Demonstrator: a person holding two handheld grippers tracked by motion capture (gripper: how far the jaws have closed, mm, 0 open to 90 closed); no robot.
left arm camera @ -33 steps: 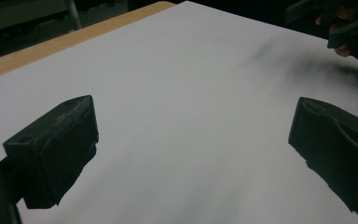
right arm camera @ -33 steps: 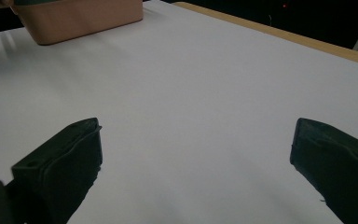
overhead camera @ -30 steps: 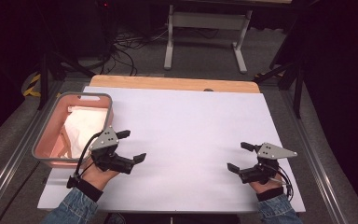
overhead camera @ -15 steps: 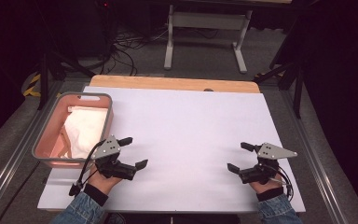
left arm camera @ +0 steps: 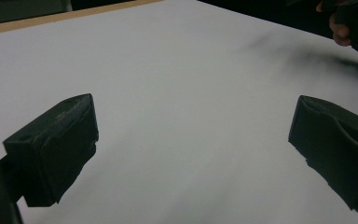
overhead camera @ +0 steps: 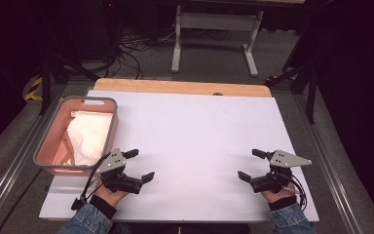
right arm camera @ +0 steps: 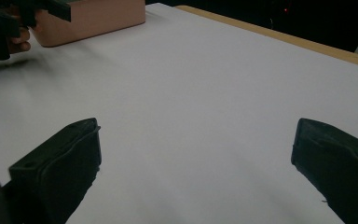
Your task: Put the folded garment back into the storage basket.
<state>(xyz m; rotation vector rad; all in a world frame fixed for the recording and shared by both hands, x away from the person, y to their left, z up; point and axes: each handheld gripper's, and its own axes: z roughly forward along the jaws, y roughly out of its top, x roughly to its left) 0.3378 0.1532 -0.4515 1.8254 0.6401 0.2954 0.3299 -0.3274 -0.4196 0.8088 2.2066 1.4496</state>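
Note:
My left gripper (overhead camera: 140, 165) rests low on the white table (overhead camera: 190, 131) near its front left, just right of the pink basket (overhead camera: 108, 131). Its jaws stand wide apart with nothing between them, and the left gripper view shows bare white surface between its fingers (left arm camera: 56, 149). My right gripper (overhead camera: 251, 165) sits near the front right, also open and empty. The right gripper view looks across the white top between its fingers (right arm camera: 60, 163) toward the basket (right arm camera: 93, 18) and the other hand (right arm camera: 9, 32).
The pink basket holds white cloth (overhead camera: 90, 134) and stands at the table's left edge. A wooden strip (overhead camera: 175, 87) runs along the far edge. Beyond it are a desk frame (overhead camera: 219, 29) and cables on the floor. Metal rails flank the table.
My left gripper has moved right and toward the front edge, away from the basket. The right gripper has stayed put.

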